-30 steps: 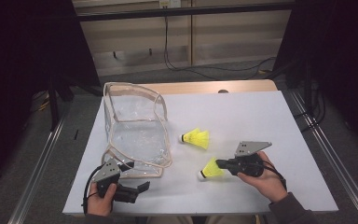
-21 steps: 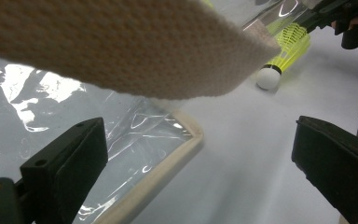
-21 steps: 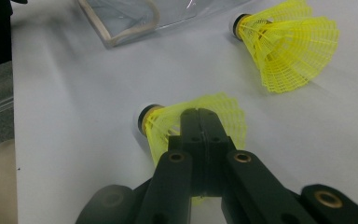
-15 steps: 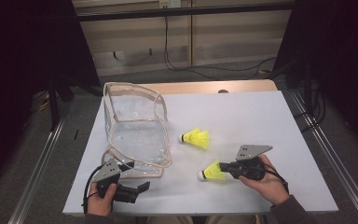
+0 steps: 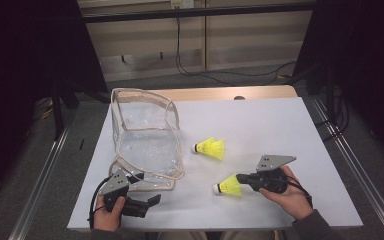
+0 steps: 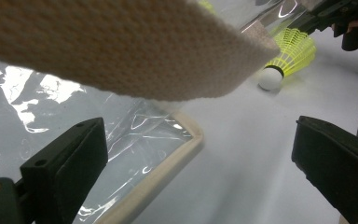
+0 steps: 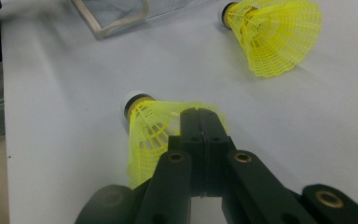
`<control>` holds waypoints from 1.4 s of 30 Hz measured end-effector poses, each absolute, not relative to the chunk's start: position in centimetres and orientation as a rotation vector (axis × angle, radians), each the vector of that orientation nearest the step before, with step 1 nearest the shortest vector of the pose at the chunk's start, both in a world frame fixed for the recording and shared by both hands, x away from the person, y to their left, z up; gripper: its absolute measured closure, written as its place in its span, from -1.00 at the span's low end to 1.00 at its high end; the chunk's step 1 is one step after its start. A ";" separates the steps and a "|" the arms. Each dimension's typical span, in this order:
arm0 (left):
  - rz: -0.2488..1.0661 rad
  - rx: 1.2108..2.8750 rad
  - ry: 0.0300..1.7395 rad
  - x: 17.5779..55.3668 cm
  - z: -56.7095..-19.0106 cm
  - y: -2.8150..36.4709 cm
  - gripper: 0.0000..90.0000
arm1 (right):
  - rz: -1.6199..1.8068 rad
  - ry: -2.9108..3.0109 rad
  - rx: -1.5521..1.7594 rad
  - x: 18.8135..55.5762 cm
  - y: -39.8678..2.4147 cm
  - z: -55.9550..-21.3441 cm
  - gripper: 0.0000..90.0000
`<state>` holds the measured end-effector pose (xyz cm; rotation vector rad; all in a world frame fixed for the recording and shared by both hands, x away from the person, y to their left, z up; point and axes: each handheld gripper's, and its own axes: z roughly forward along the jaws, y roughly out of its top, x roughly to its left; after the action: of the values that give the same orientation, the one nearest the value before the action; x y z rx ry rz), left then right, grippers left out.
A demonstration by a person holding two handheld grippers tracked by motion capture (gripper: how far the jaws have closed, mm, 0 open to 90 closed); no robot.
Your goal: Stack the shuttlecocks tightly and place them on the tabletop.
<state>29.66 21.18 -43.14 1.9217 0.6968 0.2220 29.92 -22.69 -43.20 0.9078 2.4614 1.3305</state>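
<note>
While your right claw (image 5: 241, 178) sits at the lower right of the high view, its jaws are pressed fully together on the rim of the mesh skirt of one yellow shuttlecock (image 5: 228, 185), which lies on its side on the worktop (image 5: 280, 125) with its white cork tip pointing toward the lower left of the frame. In the right gripper view you see the same shuttlecock at centre frame, its skirt pinched under the closed jaw tips and its cork aimed at the upper left.

You have two shuttlecocks in all. The second shuttlecock (image 5: 210, 148) lies loose near the middle of the high view, well apart from both claws, and it appears at the upper right of the right gripper view.

You have one clear plastic bag (image 5: 145, 140) with beige trim, lying at the left of centre in the high view with its open mouth facing up.

Your left claw (image 5: 150, 202) rests at the lower left of the high view, just beside the near corner of the bag, with its jaws spread wide and nothing between them. In the left gripper view the bag's trim crosses between them at the lower left and a beige woven strap (image 6: 121, 46) spans the top.

No brand, label or writing can be read on anything.
</note>
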 end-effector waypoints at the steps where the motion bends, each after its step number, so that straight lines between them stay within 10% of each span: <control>1: 0.221 1.920 0.698 29.7 -43.1 21.2 -0.93 | 1.334 2.455 0.908 29.9 -22.8 -43.2 0.99; 16: 0.219 1.920 0.698 29.7 -43.2 21.1 -0.93 | 1.368 2.397 0.955 29.9 -24.1 -42.4 0.87; 42: 0.222 1.922 0.696 29.7 -43.1 21.2 -0.93 | 1.426 2.416 0.963 29.5 -22.7 -42.8 -0.34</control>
<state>29.67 21.17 -43.14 1.9222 0.6962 0.2225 29.52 -22.73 -42.78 0.9627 2.4155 1.4263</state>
